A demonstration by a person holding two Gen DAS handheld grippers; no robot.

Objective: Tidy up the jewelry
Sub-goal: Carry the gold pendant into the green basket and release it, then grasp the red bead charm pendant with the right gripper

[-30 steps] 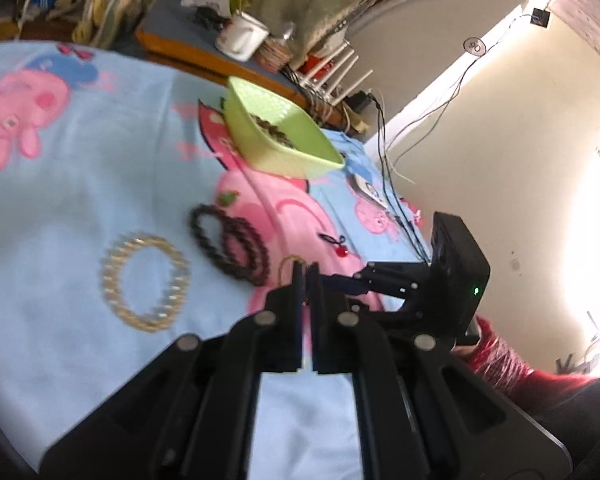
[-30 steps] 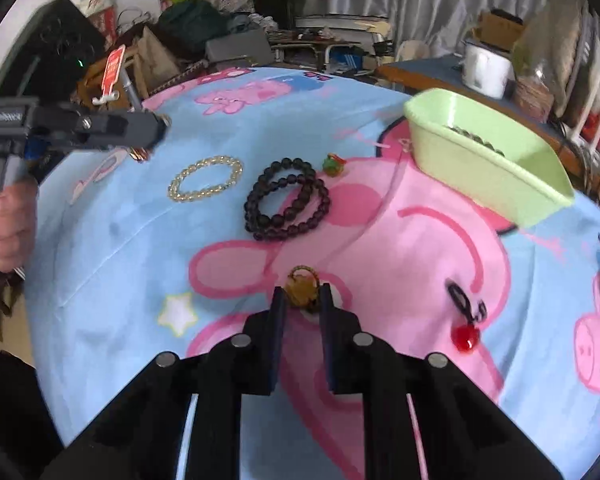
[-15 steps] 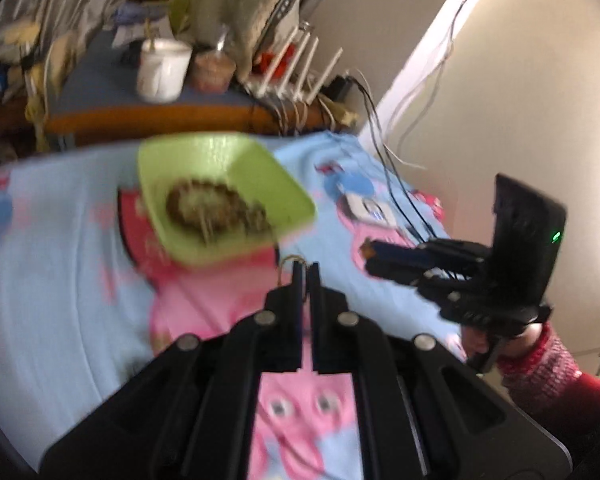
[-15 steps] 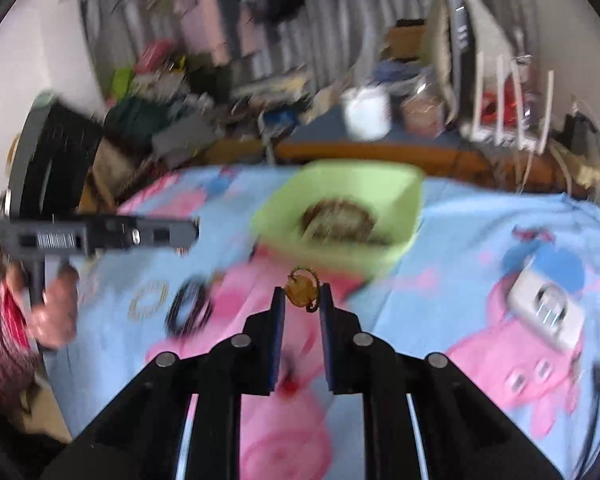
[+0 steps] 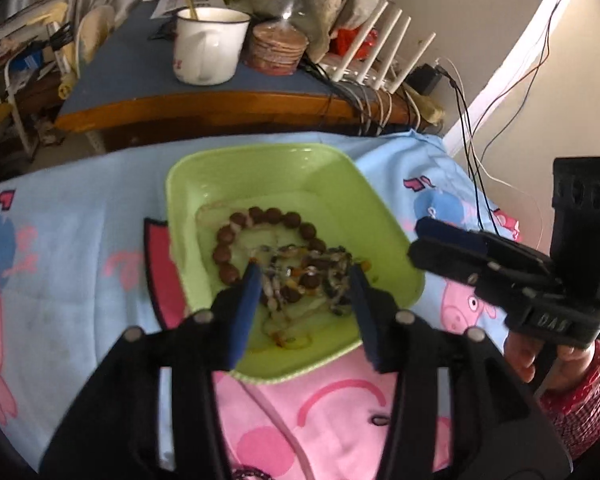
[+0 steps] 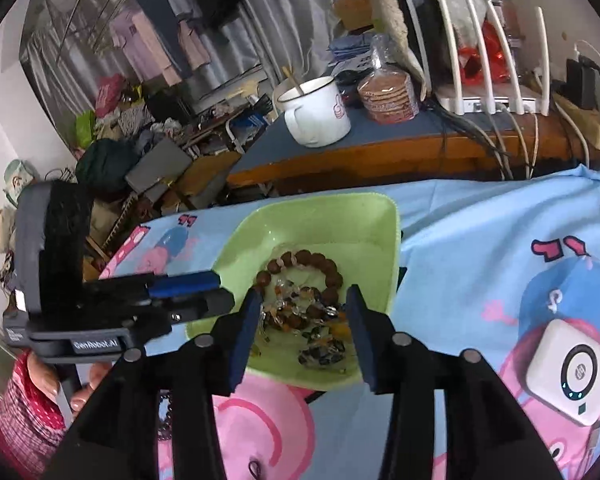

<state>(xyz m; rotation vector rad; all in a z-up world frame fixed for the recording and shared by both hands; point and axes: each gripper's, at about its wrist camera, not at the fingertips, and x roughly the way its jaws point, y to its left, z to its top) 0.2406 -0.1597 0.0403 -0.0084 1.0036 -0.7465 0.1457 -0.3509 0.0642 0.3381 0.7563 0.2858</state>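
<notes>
Swung away from the loose bracelets on the cartoon bedsheet (image 5: 60,264) and now hanging over the green bowl (image 5: 188,184), where a brown bead bracelet (image 5: 236,236) and a tangle of small pieces (image 6: 308,320) lie heaped. Drop-off step, by the look of it: both small gold pieces gone from between the pads. Left gripper (image 5: 302,300) with jaws just parted, wide, nothing between them. Right gripper (image 6: 302,328) likewise just opened and empty. Next: back to the sheet for the remaining jewelry.
</notes>
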